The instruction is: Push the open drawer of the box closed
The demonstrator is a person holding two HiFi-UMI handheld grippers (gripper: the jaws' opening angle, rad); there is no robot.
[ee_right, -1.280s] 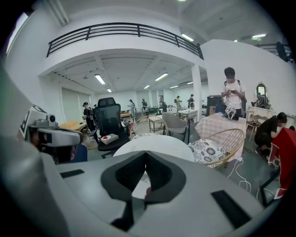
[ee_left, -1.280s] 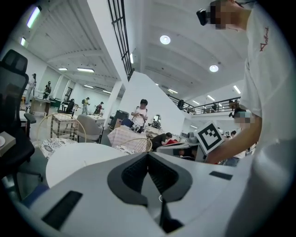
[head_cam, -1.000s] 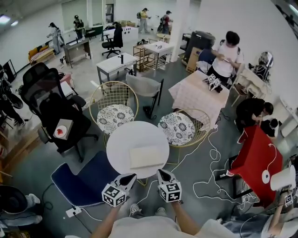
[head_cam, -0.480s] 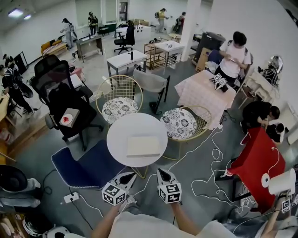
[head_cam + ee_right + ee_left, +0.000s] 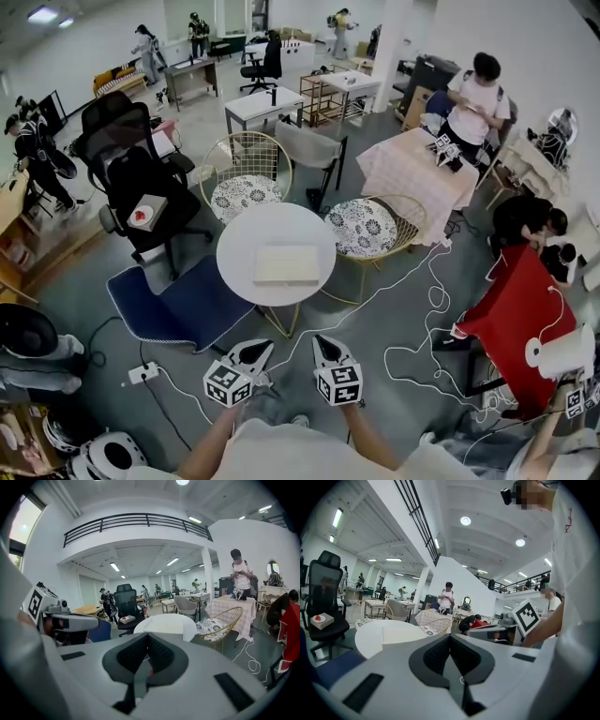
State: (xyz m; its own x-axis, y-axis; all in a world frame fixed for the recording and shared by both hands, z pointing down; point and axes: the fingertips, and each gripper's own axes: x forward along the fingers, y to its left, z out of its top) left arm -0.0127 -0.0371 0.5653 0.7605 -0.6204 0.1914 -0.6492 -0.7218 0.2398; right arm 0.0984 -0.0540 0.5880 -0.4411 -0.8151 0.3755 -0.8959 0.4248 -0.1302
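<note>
A flat cream box (image 5: 286, 264) lies on the round white table (image 5: 236, 281) in the middle of the head view. Which side its drawer is on, and how far out it stands, I cannot tell from here. My left gripper (image 5: 258, 347) and right gripper (image 5: 322, 340) hang side by side over grey floor, well short of the table's near edge. Both are shut with nothing between the jaws. In the left gripper view the box (image 5: 401, 633) lies far ahead of the shut left gripper (image 5: 449, 637). In the right gripper view the table (image 5: 164, 623) stands beyond the shut right gripper (image 5: 146, 637).
A low blue chair (image 5: 169, 305) sits left of the table. Two gold wire chairs (image 5: 246, 178) (image 5: 370, 230) stand behind it. A black office chair (image 5: 141, 202) is at the left, white cables (image 5: 422, 328) trail over the floor at the right, near a red table (image 5: 511, 309). People stand around.
Both grippers and the head view have drawn back from the table: they were at its near edge, and now a stretch of floor lies between. Both stayed shut.
</note>
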